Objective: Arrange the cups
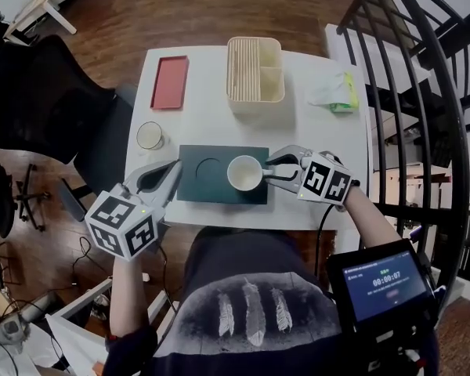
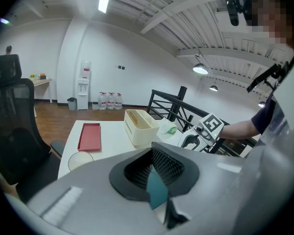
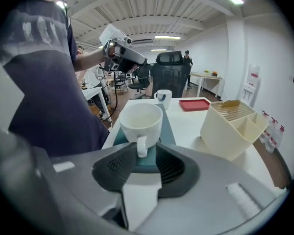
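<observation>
**A:** The fingers of the right gripper [image 3: 146, 154] stand apart, about half wide, one on each side of the handle [image 3: 140, 145] of the white cup [image 3: 139, 120]. I see a small gap at each pad, so they do not press it.

**B:** And where is this cup?

**A:** It is upright on the right part of the dark green mat [image 1: 192, 188], near the front edge of the tabletop [image 1: 313, 131]. The round recess [image 1: 210, 168] just beside it, on the left, is free.

**B:** What about the left gripper [image 1: 175, 175]?

**A:** Its fingers are closed together, with the tips at the left edge of the mat. Whether they pinch this edge, I cannot tell.

**B:** Which step is it, then?

**A:** I think the placing of the first cup is at its end. The glass cup [image 1: 150, 135] waits on the tabletop, left of the mat. The next move probably asks the right gripper to draw back straight along the handle, so the cup does not turn. Then the glass must go to the free recess, and for this the left fingers must first open.
</observation>
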A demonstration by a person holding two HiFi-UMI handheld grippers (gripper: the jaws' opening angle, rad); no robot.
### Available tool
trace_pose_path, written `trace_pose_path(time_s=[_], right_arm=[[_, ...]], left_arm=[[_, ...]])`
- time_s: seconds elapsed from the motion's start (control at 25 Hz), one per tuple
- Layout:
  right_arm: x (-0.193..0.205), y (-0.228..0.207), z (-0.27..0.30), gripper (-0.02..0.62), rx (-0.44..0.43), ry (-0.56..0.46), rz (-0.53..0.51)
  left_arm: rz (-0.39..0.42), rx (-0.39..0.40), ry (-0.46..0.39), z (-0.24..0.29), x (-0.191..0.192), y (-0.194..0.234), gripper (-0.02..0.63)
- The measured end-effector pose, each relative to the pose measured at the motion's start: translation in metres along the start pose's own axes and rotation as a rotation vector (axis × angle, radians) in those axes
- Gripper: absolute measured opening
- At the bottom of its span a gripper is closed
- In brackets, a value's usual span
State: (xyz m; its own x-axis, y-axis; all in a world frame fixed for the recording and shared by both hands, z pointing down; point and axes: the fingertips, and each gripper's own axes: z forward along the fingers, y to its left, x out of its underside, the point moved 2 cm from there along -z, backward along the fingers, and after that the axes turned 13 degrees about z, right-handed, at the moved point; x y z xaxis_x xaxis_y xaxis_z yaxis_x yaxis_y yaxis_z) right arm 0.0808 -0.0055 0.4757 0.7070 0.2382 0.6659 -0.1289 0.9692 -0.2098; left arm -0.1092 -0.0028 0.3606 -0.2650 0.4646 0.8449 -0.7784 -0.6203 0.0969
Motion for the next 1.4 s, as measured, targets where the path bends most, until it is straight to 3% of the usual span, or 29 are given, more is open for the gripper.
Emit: trace_pose_path(time_s=[0.2,0.44,0.56,0.68,0.96,1.08,1.2,1.24,1.36,1.4], right_arm=[[0.005,-0.016,-0.023,0.158,0.053,-0.006,0.022],[0.01,-0.003,-0.051,0.158,-0.052,-0.037,0.118],[0.001,-0.005,-0.071,0.158,-0.055,-0.137,0.189],[-0.004,-0.023,-0.092,0.158,-0.004,-0.239,0.245],[-0.026,-0.07,-0.13,0.158,0.133,-0.339,0.243],[-0.049,-0.081,-0.141,0.147,0.128,-0.432,0.314],[-0.073,-0.089,-0.151,0.146,0.112,-0.516,0.312],[-0.079,-0.089,-0.151,0.137,0.116,-0.524,0.295],[-0.092,-0.079,-0.146,0.003,0.077,-0.537,0.255],[-0.096,-0.074,-0.143,0.003,0.047,-0.548,0.254]], left_arm=[[0.003,0.006,0.0,0.006,-0.003,0.007,0.015],[0.011,0.035,0.002,0.016,-0.008,0.006,0.015],[0.009,0.04,-0.002,0.018,-0.011,0.007,0.015],[0.009,0.057,-0.008,0.021,-0.015,0.006,0.015],[0.019,0.082,-0.013,0.043,-0.03,-0.004,0.015],[0.003,0.1,-0.032,0.044,-0.033,-0.01,0.015],[0.004,0.115,-0.055,0.049,-0.043,-0.015,0.015],[0.01,0.114,-0.061,0.05,-0.046,-0.016,0.015],[0.0,0.126,-0.083,0.047,-0.051,-0.019,0.015],[-0.011,0.136,-0.095,0.047,-0.053,-0.021,0.015]])
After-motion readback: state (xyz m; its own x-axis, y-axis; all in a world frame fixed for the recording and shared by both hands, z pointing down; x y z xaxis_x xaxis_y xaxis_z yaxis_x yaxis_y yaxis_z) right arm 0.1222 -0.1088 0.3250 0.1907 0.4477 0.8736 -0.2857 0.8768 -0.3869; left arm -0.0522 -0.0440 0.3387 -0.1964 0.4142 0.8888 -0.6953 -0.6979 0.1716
